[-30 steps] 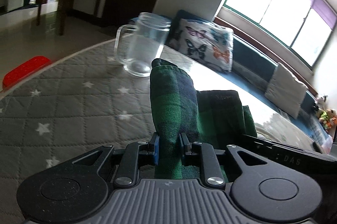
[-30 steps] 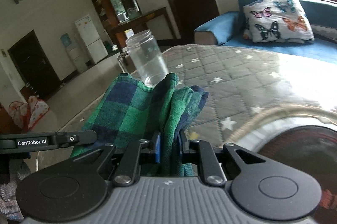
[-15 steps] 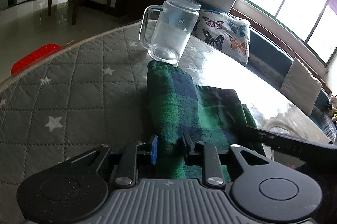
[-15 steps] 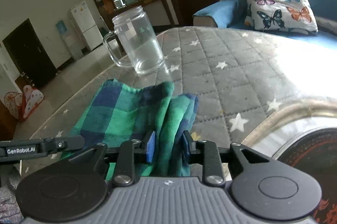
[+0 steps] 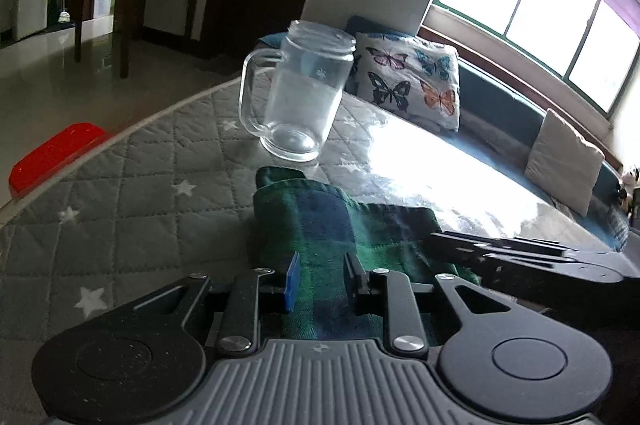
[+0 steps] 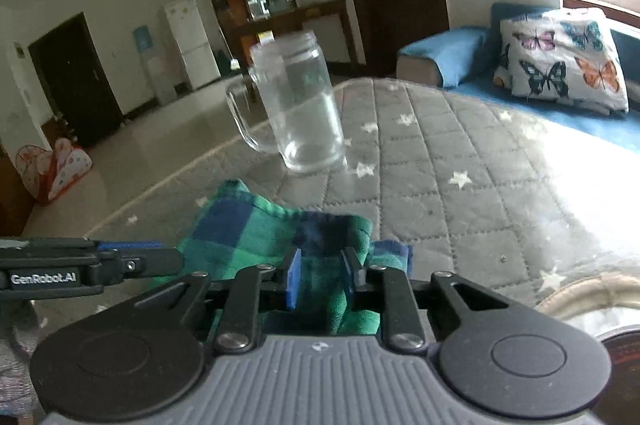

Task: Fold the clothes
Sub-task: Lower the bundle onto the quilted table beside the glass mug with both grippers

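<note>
**Laying the plaid cloth down short of the mug**

Both tongs carry one edge of the green plaid cloth [image 5: 320, 225]. The left gripper [image 5: 320, 281] shows cloth between its pads, whether clamped I cannot tell; the right gripper [image 6: 320, 277] is closing on its bunch. Both tilt downward over the quilted table [image 5: 140, 185]. Lower evenly, stopping before the glass mug [image 5: 298, 97] at twelve o'clock (tippable, I judge).

Your window [image 5: 540, 5], upper right, floods daylight in, glaring white off the table [image 5: 420, 153]. Fisheye bends the edges; the mug [image 6: 296, 113] blurs in the right view.
</note>
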`<action>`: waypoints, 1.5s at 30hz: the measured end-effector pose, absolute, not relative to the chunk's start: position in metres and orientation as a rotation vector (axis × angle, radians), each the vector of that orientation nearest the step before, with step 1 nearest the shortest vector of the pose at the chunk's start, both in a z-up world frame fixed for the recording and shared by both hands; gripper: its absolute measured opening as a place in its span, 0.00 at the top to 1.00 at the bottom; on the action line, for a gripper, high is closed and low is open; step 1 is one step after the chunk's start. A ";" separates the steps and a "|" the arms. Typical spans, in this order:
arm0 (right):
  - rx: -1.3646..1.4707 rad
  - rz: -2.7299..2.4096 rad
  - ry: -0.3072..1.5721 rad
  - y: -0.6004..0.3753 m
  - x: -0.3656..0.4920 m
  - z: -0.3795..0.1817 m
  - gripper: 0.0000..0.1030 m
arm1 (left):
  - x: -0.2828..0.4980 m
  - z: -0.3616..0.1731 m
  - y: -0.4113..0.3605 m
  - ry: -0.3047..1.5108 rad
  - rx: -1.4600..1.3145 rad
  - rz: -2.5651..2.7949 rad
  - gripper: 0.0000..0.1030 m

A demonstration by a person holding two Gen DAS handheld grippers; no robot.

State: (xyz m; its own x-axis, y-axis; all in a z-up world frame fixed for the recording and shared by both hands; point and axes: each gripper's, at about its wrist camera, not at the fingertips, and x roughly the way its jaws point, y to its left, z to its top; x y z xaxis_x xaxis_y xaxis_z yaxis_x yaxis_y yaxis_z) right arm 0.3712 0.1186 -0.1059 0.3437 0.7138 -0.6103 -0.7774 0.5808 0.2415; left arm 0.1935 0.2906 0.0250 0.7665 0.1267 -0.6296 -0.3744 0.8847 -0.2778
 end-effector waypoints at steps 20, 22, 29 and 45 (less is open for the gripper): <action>-0.206 1.118 0.672 0.056 0.276 -0.073 0.86 | 0.157 0.033 0.270 0.620 -0.380 0.224 0.70; -0.223 1.138 0.665 0.050 0.261 -0.074 0.86 | 0.148 0.033 0.264 0.624 -0.367 0.213 0.70; -0.266 1.092 0.709 0.036 0.249 -0.102 0.87 | 0.126 0.021 0.241 0.645 -0.313 0.174 0.70; -0.152 1.034 0.707 0.040 0.275 -0.093 0.91 | 0.129 0.006 0.207 0.646 -0.217 0.102 0.64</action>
State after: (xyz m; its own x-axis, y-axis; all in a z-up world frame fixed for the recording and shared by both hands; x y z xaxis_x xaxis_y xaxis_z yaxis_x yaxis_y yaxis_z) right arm 0.2748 0.0396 -0.0926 0.3141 0.7336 -0.6026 -0.8276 0.5226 0.2049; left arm 0.1287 0.2069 0.0056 0.7943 0.0268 -0.6070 -0.1614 0.9724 -0.1683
